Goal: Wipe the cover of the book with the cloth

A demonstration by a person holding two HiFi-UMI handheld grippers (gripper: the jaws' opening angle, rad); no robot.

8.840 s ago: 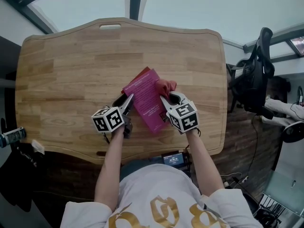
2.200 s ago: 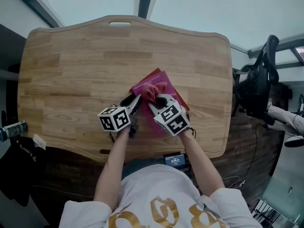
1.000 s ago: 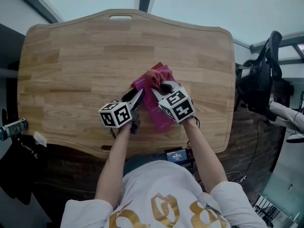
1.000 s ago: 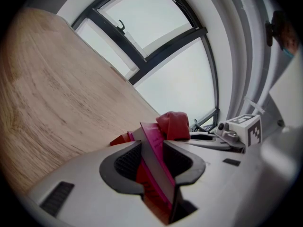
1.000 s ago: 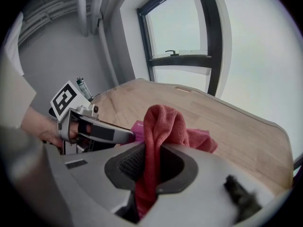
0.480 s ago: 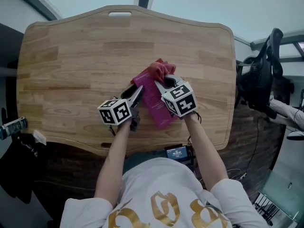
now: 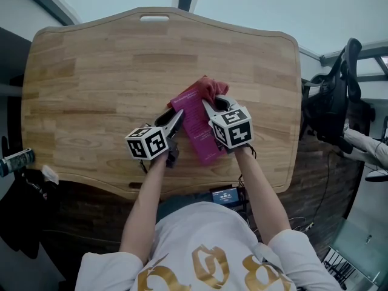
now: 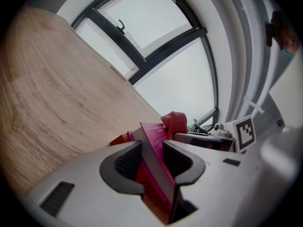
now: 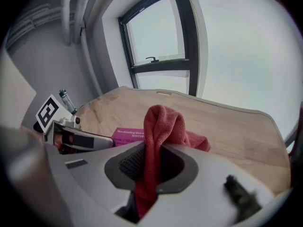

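A magenta book (image 7: 195, 125) lies slantwise on the wooden table (image 7: 97, 83), near its front middle. My left gripper (image 7: 174, 120) is shut on the book's left edge; in the left gripper view the cover (image 8: 152, 135) runs between its pads (image 8: 128, 161). My right gripper (image 7: 213, 105) is shut on a red cloth (image 7: 210, 88), which rests bunched at the book's far end. In the right gripper view the cloth (image 9: 161, 122) rises in a fold from between the jaws, with the book (image 9: 127, 134) behind on the left.
A black office chair (image 7: 330, 96) stands beyond the table's right edge. A bottle (image 7: 15, 161) sits off the left side. A small device with a lit screen (image 7: 225, 194) hangs at the front edge. Bare wood spreads left and behind the book.
My right gripper has slid the cloth a little up and right toward the book's far end and rolled slightly. The left gripper and the book have stayed put.
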